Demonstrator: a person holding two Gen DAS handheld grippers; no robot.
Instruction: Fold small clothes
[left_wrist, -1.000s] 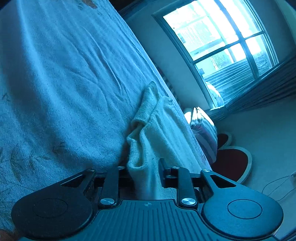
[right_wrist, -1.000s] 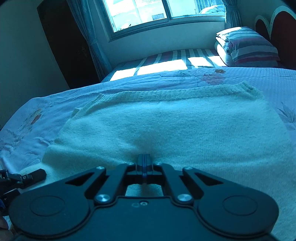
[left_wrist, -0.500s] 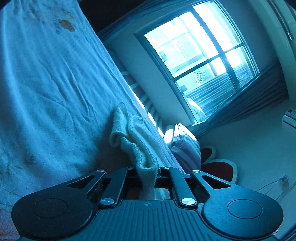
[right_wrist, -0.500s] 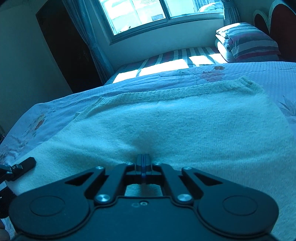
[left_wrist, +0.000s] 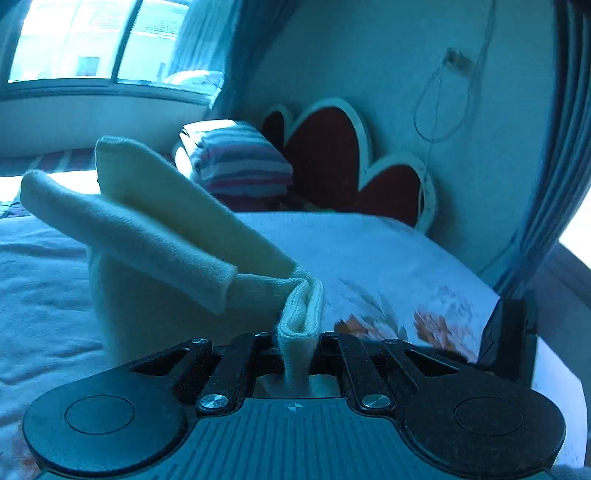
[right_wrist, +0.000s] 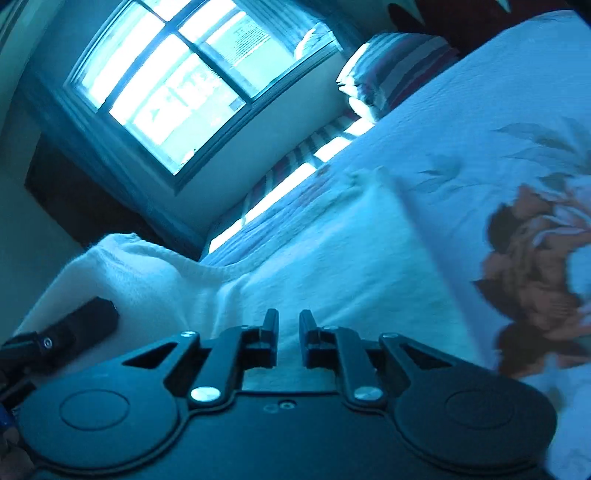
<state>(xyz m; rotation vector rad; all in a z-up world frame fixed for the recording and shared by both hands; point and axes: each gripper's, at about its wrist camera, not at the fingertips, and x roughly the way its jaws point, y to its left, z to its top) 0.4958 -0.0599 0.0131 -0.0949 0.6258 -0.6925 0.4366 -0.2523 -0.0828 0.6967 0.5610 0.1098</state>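
Note:
A cream knit sweater lies on the bed and is partly lifted. My left gripper is shut on a bunched edge of it and holds that part up, so a folded sleeve sticks out to the left. In the right wrist view the sweater lies flat on the bedspread. My right gripper is open with a narrow gap just above the knit and holds nothing. The left gripper's black finger shows at the left, against the raised fabric.
The bed has a pale floral bedspread. A striped folded blanket and a red heart-shaped headboard stand at the bed's head. A window is behind. The right gripper's finger shows at the right edge.
My left gripper has lifted the sweater's edge and swung round toward the headboard. My right gripper has let go of the sweater, opened a little and tilted.

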